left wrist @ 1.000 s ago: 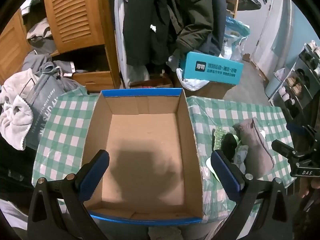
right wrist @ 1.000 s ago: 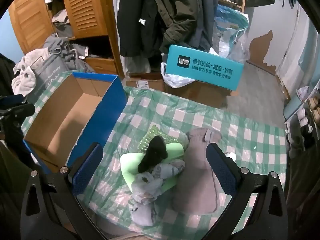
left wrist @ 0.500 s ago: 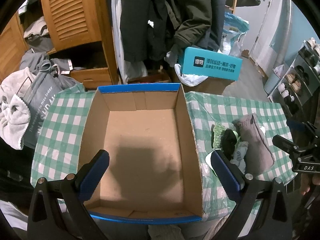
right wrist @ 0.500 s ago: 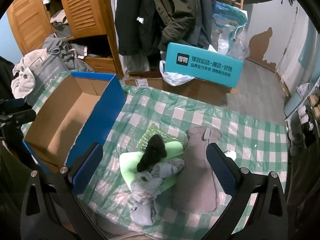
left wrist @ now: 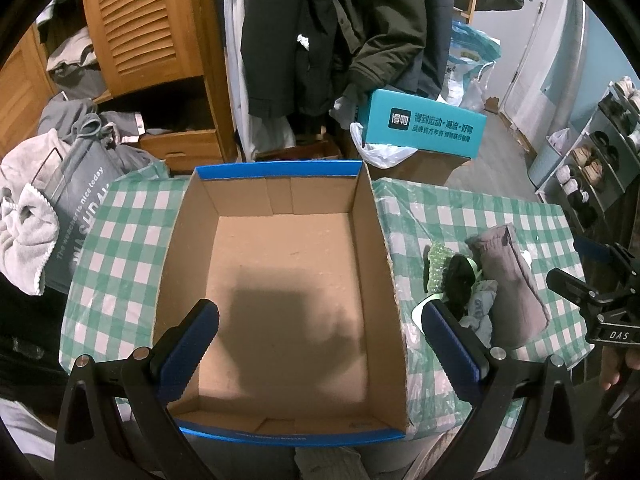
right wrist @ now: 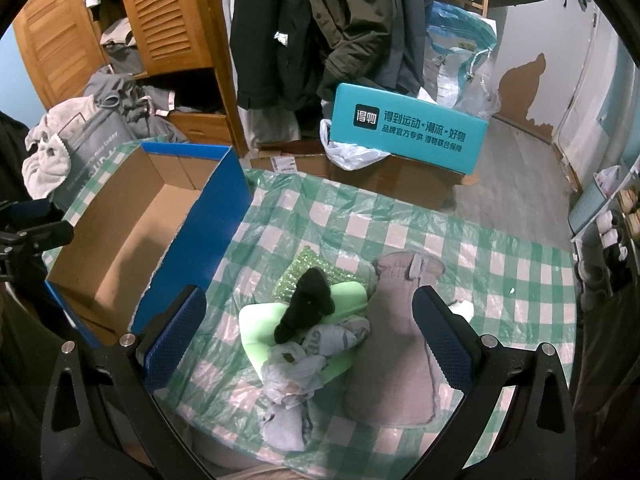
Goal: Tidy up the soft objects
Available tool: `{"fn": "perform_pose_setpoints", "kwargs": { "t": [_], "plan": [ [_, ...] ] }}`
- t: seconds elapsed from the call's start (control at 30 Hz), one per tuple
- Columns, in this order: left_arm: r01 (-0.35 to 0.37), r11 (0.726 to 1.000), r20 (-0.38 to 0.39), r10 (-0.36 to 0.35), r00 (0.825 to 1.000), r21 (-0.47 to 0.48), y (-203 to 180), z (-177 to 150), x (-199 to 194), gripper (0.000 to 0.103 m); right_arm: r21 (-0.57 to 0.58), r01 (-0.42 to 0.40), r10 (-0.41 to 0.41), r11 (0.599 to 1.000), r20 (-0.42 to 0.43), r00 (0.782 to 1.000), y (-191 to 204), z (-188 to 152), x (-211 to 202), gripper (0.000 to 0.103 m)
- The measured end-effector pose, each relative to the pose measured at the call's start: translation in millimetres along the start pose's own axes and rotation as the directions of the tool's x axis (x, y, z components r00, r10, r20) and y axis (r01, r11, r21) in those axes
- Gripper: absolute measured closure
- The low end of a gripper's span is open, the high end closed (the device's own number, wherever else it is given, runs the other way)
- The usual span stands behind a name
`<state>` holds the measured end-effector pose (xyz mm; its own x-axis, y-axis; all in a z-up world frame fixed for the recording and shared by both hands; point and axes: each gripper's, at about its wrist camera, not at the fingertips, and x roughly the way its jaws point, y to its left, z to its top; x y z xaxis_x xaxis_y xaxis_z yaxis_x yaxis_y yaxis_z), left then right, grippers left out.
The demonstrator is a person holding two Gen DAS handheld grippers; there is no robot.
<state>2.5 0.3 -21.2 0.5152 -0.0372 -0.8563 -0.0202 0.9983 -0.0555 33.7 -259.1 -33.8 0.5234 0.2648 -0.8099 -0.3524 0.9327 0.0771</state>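
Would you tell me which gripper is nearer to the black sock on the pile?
Right. The right gripper hangs open directly over the black sock; the left gripper hangs open over the cardboard box, beside the pile.

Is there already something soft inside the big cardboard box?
No, the cardboard box shows only its bare brown floor, and the soft things lie in a pile on the checked tablecloth beside it.

table [right wrist: 400,216]: green-checked cloth | on it: cardboard box [left wrist: 280,288], grey mitten [right wrist: 396,344], soft pile [right wrist: 304,336]
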Motion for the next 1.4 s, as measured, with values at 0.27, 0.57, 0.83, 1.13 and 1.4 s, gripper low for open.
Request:
{"fn": "perform_pose_setpoints", "kwargs": {
  "t": [0.27,0.57,0.83,1.13,1.4],
  "plan": [
    [0.002,1.0,-0.01,-0.002,1.0,-0.002,4.0,-1.3,4.2,0.0,-0.001,0.001,-0.001,1.0,-0.006,1.0,-1.6,-3.9,0.7,0.002],
    [0.002,1.0,-0.009,-0.002,1.0,-0.005,3.6,-0.4,3.8,0.0,0.009,-0.003,0.003,1.0,-0.004,1.0,-3.2,-7.9,1.1,0.002],
    [0.0,1.0,-0.012,-0.001,1.0,-0.004,3.7,-0.9,4.3,0.0,0.011,-0.001,0.001,1.0,-0.007,1.0,-4.7,-7.6,0.3,0.002],
    [-0.009,1.0,-0.016,0.009,1.0,-0.005,8.9,-4.2,5.7,0.0,0.009,-0.005,0.005,1.0,-0.009,1.0,-5.5,-6.5,0.3,0.002],
    [-0.011,1.0,-0.022,0.011,1.0,0.005,7.9,-3.9,6.6,0.0,0.012,-0.004,0.004,1.0,-0.012,1.0,-7.0,-6.1,0.4,0.002]
  ]
}}
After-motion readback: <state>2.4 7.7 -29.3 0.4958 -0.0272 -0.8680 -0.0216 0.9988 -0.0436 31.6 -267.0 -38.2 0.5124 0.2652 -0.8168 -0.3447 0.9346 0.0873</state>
